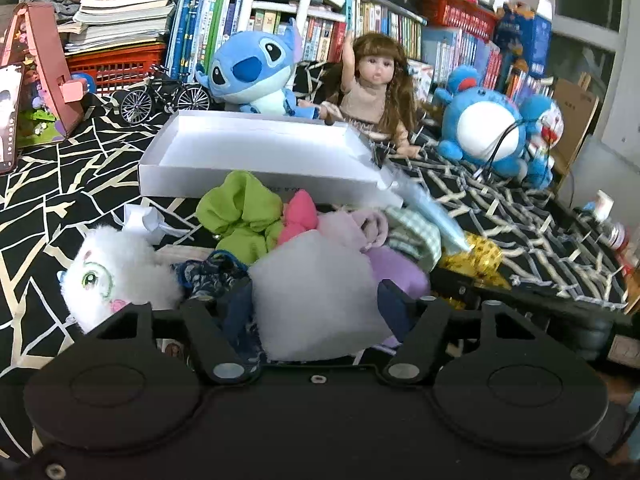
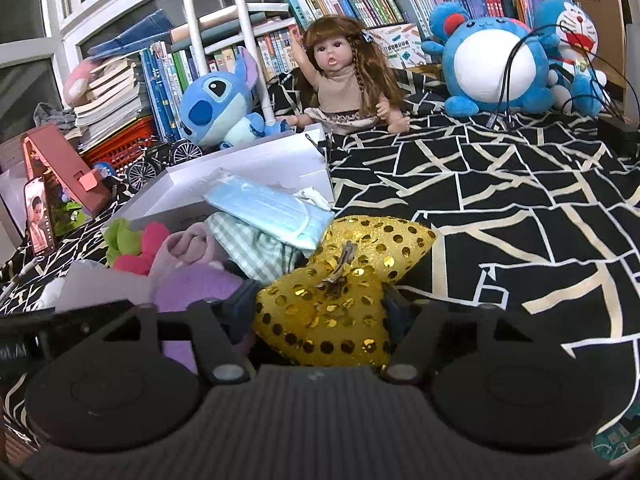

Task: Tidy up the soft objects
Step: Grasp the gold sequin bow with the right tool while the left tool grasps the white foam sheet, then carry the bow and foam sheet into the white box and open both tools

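A heap of soft things lies in front of a shallow white box (image 1: 240, 178) on the black patterned cover. My left gripper (image 1: 314, 300) is shut on a white fluffy cloth (image 1: 316, 296) that fills the gap between its fingers. Beside it sit a white plush (image 1: 116, 272), a green cloth (image 1: 240, 208), a pink piece (image 1: 300, 212) and a purple plush (image 1: 400, 274). My right gripper (image 2: 320, 304) is shut on a yellow sequin bow (image 2: 340, 276). A blue face mask (image 2: 272, 212) rests on a checked cloth (image 2: 248, 244), leaning on the box (image 2: 256, 168).
Behind the box sit a blue Stitch plush (image 1: 252, 72), a long-haired doll (image 1: 376, 88), a round blue plush (image 1: 484, 124) and a Doraemon plush (image 2: 576, 40). A toy bicycle (image 1: 164, 96) and a phone (image 2: 39, 216) stand left; black cables (image 2: 516, 76) hang right. Books line the back.
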